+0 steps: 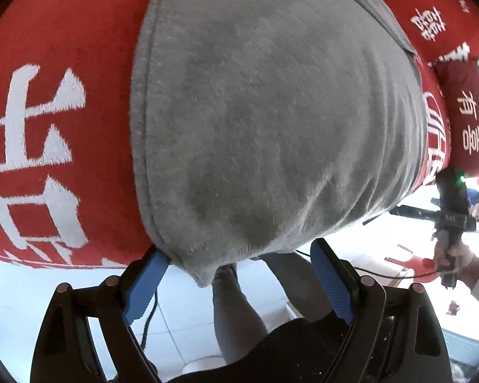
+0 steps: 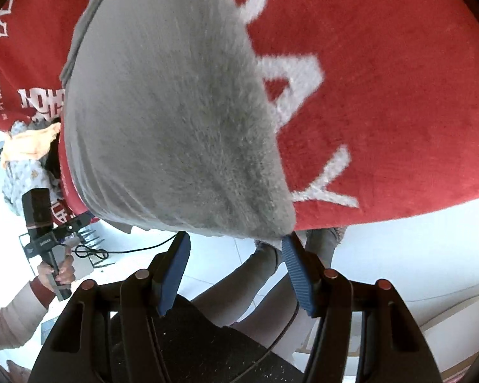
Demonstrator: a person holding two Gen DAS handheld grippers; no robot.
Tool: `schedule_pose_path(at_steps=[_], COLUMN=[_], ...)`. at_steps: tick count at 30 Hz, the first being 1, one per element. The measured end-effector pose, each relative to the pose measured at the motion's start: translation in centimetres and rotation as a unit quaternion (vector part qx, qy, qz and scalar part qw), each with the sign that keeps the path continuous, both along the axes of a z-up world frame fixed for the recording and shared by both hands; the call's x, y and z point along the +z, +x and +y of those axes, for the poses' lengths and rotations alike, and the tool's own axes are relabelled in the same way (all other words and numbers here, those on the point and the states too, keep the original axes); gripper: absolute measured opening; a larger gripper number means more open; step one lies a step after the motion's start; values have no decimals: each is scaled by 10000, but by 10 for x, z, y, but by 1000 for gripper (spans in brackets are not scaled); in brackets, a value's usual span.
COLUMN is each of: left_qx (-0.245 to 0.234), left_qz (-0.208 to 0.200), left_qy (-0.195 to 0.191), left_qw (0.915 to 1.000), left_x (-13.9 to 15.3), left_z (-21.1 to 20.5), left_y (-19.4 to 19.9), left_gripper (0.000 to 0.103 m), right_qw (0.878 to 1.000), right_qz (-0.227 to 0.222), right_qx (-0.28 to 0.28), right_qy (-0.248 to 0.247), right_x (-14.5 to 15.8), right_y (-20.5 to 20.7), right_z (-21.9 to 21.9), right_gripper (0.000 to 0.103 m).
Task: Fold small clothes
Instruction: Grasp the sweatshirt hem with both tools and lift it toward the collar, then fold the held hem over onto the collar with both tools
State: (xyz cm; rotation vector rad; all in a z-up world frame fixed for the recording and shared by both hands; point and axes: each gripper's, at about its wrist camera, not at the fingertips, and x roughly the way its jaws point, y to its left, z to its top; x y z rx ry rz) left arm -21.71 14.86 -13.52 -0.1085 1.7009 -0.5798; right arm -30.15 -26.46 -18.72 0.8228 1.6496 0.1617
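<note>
Left tongs [image 1: 239, 255] spread wide, empty | right tongs [image 2: 236, 239] likewise | grey garment [image 1: 271, 121] corners touching both tips, red cloth [image 1: 64, 95] beneath

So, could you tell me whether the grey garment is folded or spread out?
Spread: the grey garment lies flat over the red cloth.

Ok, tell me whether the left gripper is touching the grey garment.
Touching. In the left wrist view, one blue finger of the open left gripper presses against the hemmed corner of the grey garment; the other finger stands clear.
</note>
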Motion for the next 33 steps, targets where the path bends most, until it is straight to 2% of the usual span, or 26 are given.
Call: schedule_pose_path(at_steps=[5,7,8,9,10,11,12,13,16,17,20,22,23,24,25,26,27,28,30,33], left_qx=[29,81,113,136,139,112,74,47,26,31,97,94,60,25,8,-2,-23,-41,82,63], left_qz=[165,172,147,127,95,89,96,100,65,74,140,103,77,40,3,-26,-57,-17,70,-20], left_qy=[-17,-9,-5,-44,-93,-120,-198,-250,-325,-263,-231,-267,-250,-237,-198,-166,-138,-164,-308,-566], left_qw=[9999,9998,9998,9998,9998,9998,9997,9996,9994,9996,9996,9995,9996,9997,9998,9999,9999,9999,9995,9984], left_x=[-11,-13,-11,-9,-7,-4,-2,1,4,2,-3,-4,-4,-4,-3,-2,-1,-1,1,18], left_z=[-1,-5,-4,-4,-4,-3,-3,-3,-7,-9,-10,-12,-12,-13,-13,-11,-11,-12,-10,-14], left_y=[-5,-6,-7,-8,-8,-9,-9,-8,-4,-3,-2,-4,-5,-6,-6,-7,-8,-8,-5,-3], left_gripper=[89,88,88,84,73,67,55,53,53,53,55,59,59,59,58,54,26,9,9,9], right_qw=[9998,9998,9997,9992,9986,9980,9966,9959,9936,9943,9969,9973,9974,9972,9966,9962,9962,9962,9951,9922], right_qz=[154,196,218,209,174,116,-5,-96,-257,-229,-10,72,74,87,78,80,76,26,-146,-382], right_qx=[101,7,-55,-174,-215,-213,-190,-192,-358,-352,-232,-253,-287,-374,-455,-521,-550,-557,-602,-691], right_qy=[26,77,112,306,441,592,805,873,1044,984,753,682,655,637,678,699,672,672,768,966], right_x=[-18,-20,-20,-18,-15,-10,-1,5,14,13,1,-6,-7,-12,-13,-11,-9,-7,8,29], right_y=[3,4,5,5,5,5,6,7,13,13,16,18,17,14,10,10,10,9,10,13], right_z=[9,12,12,13,15,16,21,24,27,25,30,32,30,29,24,21,24,25,27,29], right_gripper=[64,61,41,9,10,10,10,10,10,14,17,29,44,48,47,33,13,12,12,12])
